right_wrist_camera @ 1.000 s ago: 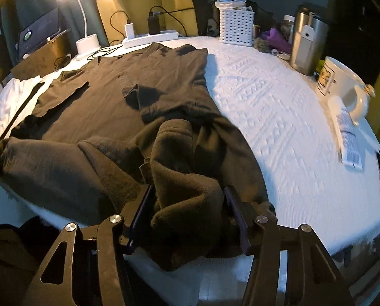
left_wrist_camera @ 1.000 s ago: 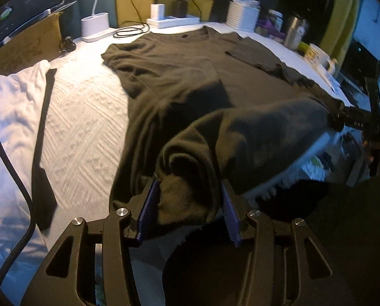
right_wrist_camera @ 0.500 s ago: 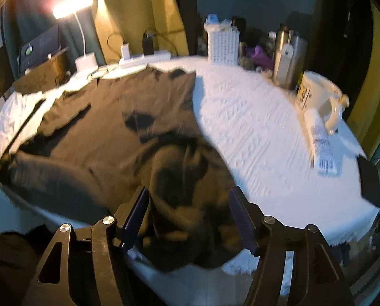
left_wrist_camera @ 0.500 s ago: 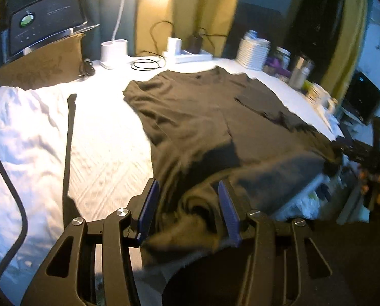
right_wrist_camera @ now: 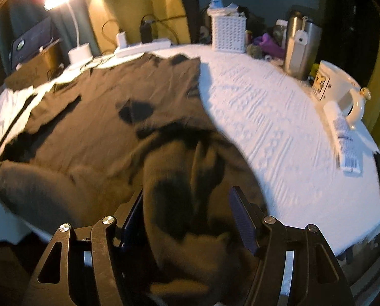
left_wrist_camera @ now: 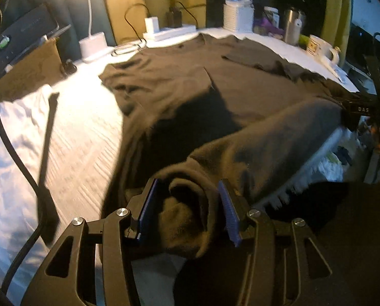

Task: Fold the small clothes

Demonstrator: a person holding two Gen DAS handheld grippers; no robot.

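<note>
A dark brown shirt point(left_wrist_camera: 215, 89) lies spread on the white textured table cover point(right_wrist_camera: 266, 132), collar toward the far side. Its near hem hangs over the table's front edge. My left gripper point(left_wrist_camera: 188, 207) is shut on a thick bunch of that hem at the shirt's left corner. My right gripper point(right_wrist_camera: 187, 216) holds the other corner bunch point(right_wrist_camera: 190, 199), which fills the gap between its pads and droops below them. The hem runs raised between the two grippers. In the left wrist view the right gripper point(left_wrist_camera: 368, 109) shows at the far right, with the cloth reaching it.
Along the far edge stand a lamp base point(left_wrist_camera: 93, 43), a power strip point(left_wrist_camera: 169, 32), a white basket point(right_wrist_camera: 228, 34) and a steel tumbler point(right_wrist_camera: 300, 51). A mug point(right_wrist_camera: 337, 84) and a tube point(right_wrist_camera: 345, 137) lie at the right. White cloth point(left_wrist_camera: 11, 132) with a black strap point(left_wrist_camera: 47, 148) lies left.
Both grippers swung with the hem, blurring the views, and came back near where they were. The right jaws stand wider around their bunch than a second ago. The left jaws are unchanged.
</note>
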